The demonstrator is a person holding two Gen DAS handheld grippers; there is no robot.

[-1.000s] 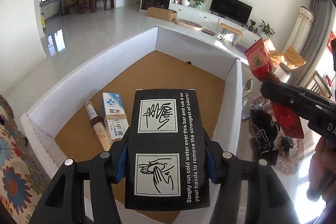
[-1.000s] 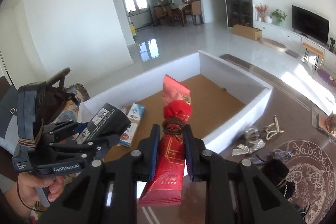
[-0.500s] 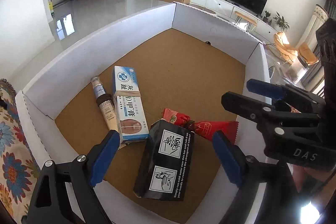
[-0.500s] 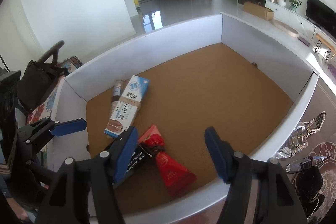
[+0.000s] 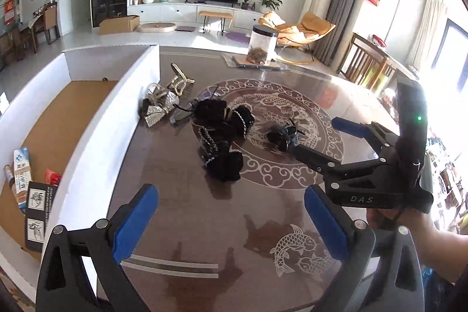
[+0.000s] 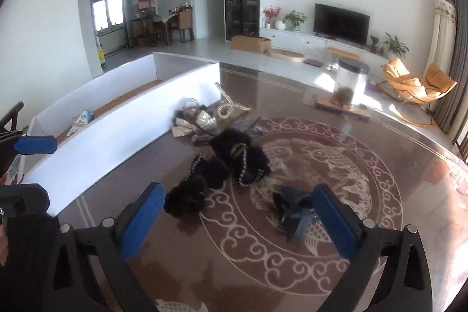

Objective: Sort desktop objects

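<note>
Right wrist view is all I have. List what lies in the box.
Observer: A black pack, a red packet, a blue-white carton and a small bottle, all at the near end of the box.
Operator: Report what the left gripper carries.
Observer: Nothing. The left gripper is empty, its jaws opening over the table.

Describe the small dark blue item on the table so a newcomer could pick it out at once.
Start at the white box on the brown table with its white fish pattern. Right of the box lies a heap of fluffy black accessories. The dark blue hair accessory lies alone, apart from that heap on the side away from the box; it is smaller, flatter and bluish, not black and fluffy.
</note>
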